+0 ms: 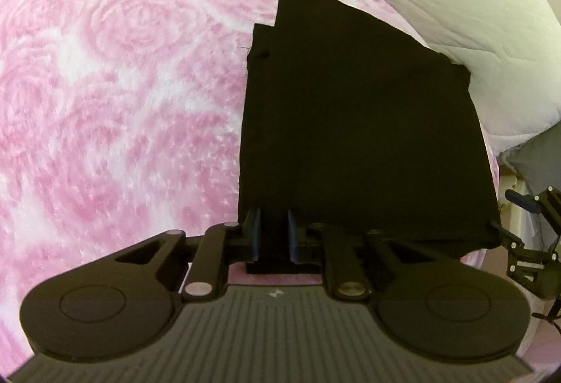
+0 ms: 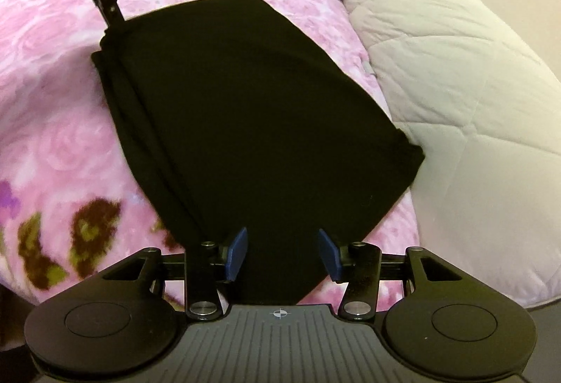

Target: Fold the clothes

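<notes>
Pink rose bedding (image 1: 105,102) carried the folded black garment (image 2: 252,109), its length running away from the open right hand-held gripper (image 2: 283,253), while the left hand-held gripper (image 1: 273,235) pinched its near corner.

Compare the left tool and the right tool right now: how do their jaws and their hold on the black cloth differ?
The left tool has its jaws narrow, closed on an edge of the black garment; the right tool stands with jaws wide apart, pads clear of the fabric. The left tool is at one corner, the right tool at another. Both have blue pads and point down at the garment on the pink blanket.
</notes>
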Available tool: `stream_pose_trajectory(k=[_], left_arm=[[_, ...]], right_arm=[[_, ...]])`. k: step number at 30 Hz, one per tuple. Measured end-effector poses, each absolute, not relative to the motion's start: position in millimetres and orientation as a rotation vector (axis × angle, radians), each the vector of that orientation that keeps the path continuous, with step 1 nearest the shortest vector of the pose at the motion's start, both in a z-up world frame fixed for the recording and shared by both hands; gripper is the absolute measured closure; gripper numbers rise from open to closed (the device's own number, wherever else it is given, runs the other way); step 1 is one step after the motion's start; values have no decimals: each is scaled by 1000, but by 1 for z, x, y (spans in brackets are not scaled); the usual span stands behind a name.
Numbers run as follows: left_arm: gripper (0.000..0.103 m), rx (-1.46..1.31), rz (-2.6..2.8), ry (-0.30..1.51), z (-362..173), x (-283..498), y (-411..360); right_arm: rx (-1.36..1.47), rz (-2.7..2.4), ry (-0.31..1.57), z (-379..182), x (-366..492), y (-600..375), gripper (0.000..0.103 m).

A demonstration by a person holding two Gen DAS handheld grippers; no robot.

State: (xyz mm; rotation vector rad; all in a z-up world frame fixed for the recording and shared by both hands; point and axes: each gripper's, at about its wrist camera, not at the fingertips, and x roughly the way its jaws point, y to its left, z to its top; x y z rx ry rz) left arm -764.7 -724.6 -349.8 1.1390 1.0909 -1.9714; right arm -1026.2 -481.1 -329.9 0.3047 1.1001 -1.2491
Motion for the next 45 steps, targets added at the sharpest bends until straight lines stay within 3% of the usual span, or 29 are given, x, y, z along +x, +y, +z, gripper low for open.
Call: stream_pose_trajectory(k=[6, 12, 18, 20, 25, 37, 42, 45], left_arm=[[90, 1182, -1976, 1072, -352, -764, -725], [90, 1274, -1964, 925, -335, -775, -715], [57, 1218, -1881, 872, -305, -759, -653], [40, 1186, -1856, 869, -296, -755, -632], [29, 1147, -1865, 848, -276, -757, -591], [28, 1040, -2133, 776, -217, -728, -522], [28, 1000, -2129, 838, -190, -700, -499], [27, 1023, -2160, 746, -174, -693, -484]], right_arm=[[338, -1235, 1096, -337, -1028, -486, 53], [539, -1276, 1053, -327, -1043, -495, 52], [818, -1406, 938, -305, -1062, -485, 44], [885, -1431, 890, -299, -1063, -479, 40], [1029, -1477, 785, -283, -1051, -460, 38], [1035, -1718, 663, -194, -982, -399, 38], [971, -1740, 649, -159, -939, -375, 38], [960, -1757, 613, -144, -921, -363, 38]])
